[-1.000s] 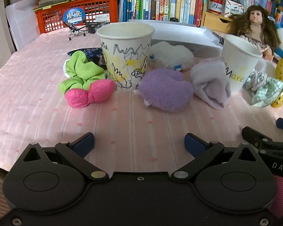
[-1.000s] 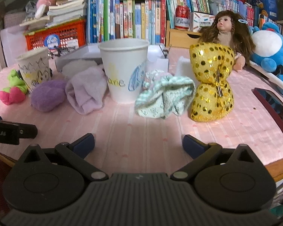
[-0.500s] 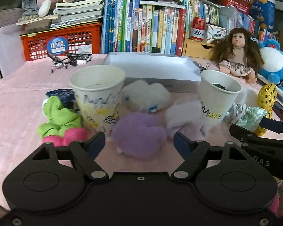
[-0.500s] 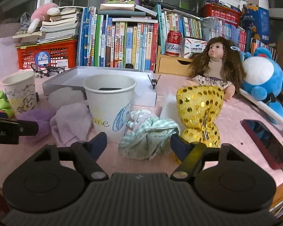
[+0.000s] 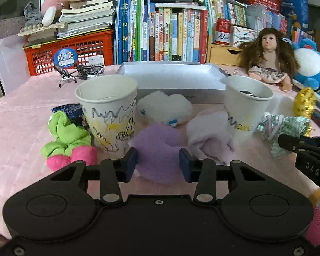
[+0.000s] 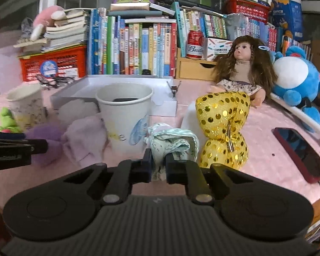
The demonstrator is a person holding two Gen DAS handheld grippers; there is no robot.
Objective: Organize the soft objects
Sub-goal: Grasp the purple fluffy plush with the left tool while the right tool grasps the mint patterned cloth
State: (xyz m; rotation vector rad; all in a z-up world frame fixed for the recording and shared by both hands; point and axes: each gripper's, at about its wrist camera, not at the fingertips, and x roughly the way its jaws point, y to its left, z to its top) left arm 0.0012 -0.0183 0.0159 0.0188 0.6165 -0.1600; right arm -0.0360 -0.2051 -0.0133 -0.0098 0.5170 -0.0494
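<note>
**Two grippers close in on soft things among cups and toys**

A pink striped surface (image 5: 21,128) fills the middle of both views, and a wall of upright books (image 5: 160,32) runs across the top of each frame. At upper left a red crate (image 5: 74,51) carries stacked papers; at right a blue plush toy (image 6: 292,79) and a long-haired doll (image 6: 243,68) sit against the shelf. A flat grey box (image 5: 170,79) lies across the centre, behind the cups.

In the left wrist view a scribbled paper cup (image 5: 108,111) stands left of centre and a second paper cup (image 5: 245,106) right of centre. A lilac towel (image 5: 211,136) slumps against the second cup, and a white fluffy piece (image 5: 164,108) lies between the cups, in front of the box. A green and pink bundle (image 5: 68,145) rests at lower left beside the scribbled cup. A gold sequined pouch (image 6: 224,128) stands upright at centre right of the right wrist view, and a dark phone (image 6: 300,153) lies at the far right.

The left gripper (image 5: 157,164) is narrowing, its jaws closing with the purple fluffy piece (image 5: 157,147) between them; whether the pads press it, I cannot tell. The right gripper (image 6: 159,166), bottom centre, is clamped tight on the mint checked cloth (image 6: 172,145), which bunches just in front of the second cup and beside the gold pouch.
</note>
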